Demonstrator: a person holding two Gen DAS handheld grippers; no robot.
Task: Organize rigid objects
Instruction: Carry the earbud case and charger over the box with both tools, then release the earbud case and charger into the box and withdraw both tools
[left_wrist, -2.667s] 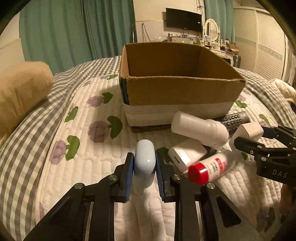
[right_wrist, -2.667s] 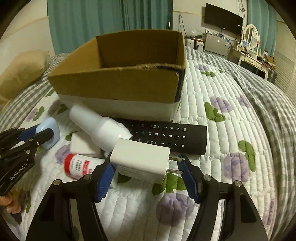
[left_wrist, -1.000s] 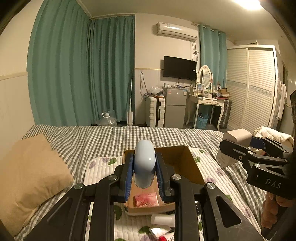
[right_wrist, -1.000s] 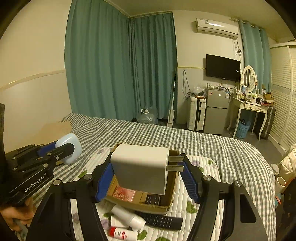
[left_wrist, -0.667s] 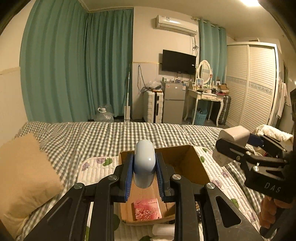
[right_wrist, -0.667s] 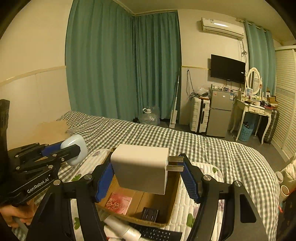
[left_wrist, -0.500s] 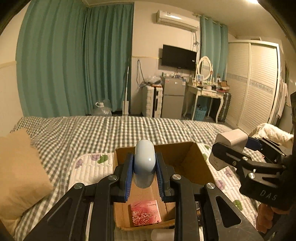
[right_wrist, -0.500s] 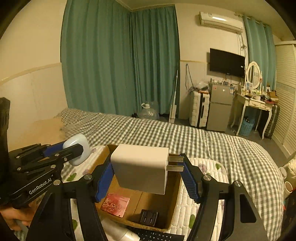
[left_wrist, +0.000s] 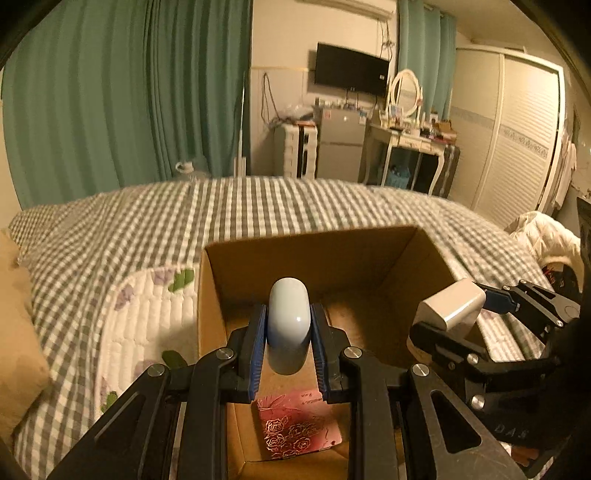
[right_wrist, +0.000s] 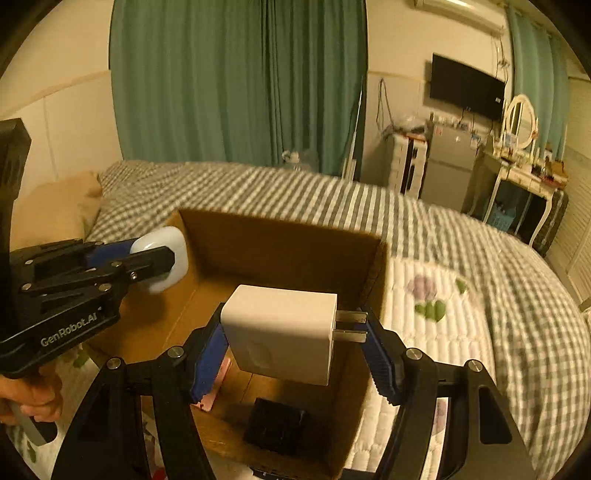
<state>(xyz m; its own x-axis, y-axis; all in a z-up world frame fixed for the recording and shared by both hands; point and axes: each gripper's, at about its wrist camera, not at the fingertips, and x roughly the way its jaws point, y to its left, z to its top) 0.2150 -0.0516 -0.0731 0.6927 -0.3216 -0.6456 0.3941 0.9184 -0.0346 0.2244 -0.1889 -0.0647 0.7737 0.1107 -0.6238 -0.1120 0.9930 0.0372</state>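
My left gripper is shut on a pale blue rounded case, held over the near left part of an open cardboard box. In the right wrist view the same case hangs at the box's left wall. My right gripper is shut on a white plug adapter, prongs pointing right, above the box's inside. That adapter also shows at the right in the left wrist view, over the box's right side. Inside the box lie a pink patterned card and a small black block.
The box sits on a white quilted mat with flowers on a grey checked bed. A tan pillow lies at the left. A hand holds the left gripper's handle. Green curtains, a fridge and a dressing table stand behind.
Both grippers have come down and forward toward the box, each keeping its object. The box now fills more of both views and its floor is closer.
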